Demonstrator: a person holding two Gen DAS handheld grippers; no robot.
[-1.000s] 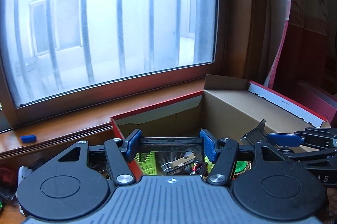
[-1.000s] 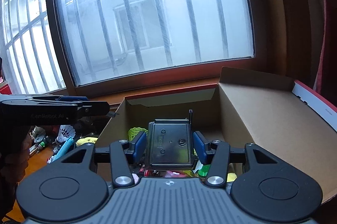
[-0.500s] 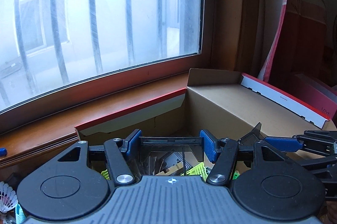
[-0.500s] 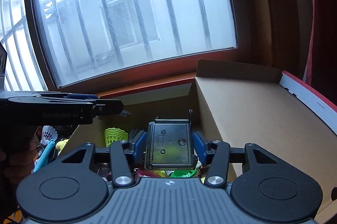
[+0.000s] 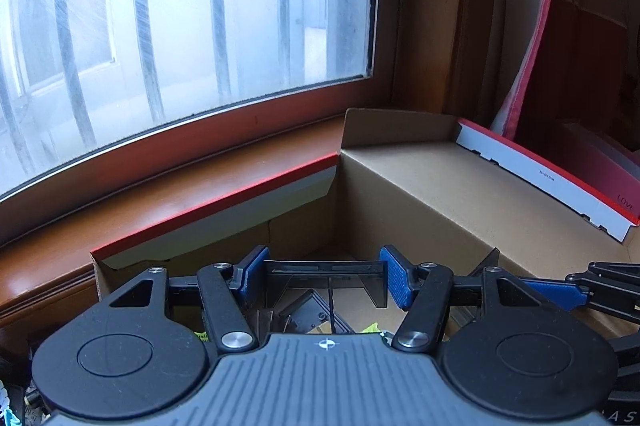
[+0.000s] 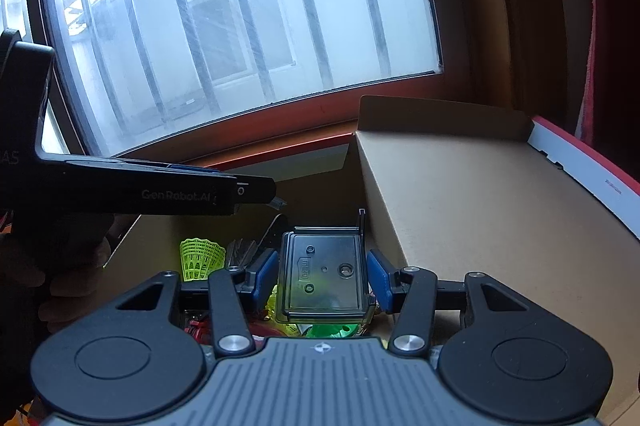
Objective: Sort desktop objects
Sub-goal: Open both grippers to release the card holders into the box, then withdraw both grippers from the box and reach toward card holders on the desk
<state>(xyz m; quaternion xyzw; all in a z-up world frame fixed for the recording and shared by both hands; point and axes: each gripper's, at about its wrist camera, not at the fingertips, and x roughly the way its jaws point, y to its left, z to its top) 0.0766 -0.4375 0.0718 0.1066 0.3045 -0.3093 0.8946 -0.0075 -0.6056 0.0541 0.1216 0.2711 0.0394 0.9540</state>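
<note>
Hanging over an open cardboard box by the window, both hand-held grippers carry dark see-through plastic pieces. From the left wrist view, the left gripper has its blue pads pressed against the two ends of a smoky, clear plastic tray, which spans the gap between them; through the tray a few dark objects on the box floor show, too blurred to name. The right gripper's finger reaches in from the right edge of that view.

From the right wrist view, the right gripper clamps a tinted, clear rectangular case by its sides, the flat face with small round marks turned up toward the camera. Below and beside it, inside the box, lie a yellow-green plastic shuttlecock, something bright green and some red bits I cannot make out. The left gripper's black body, lettered "GenRobot.AI", crosses the left of that view above the box's near corner, with the person's hand around its grip.

The box stands against the wooden sill, its red-edged lid folded open to the right.
</note>
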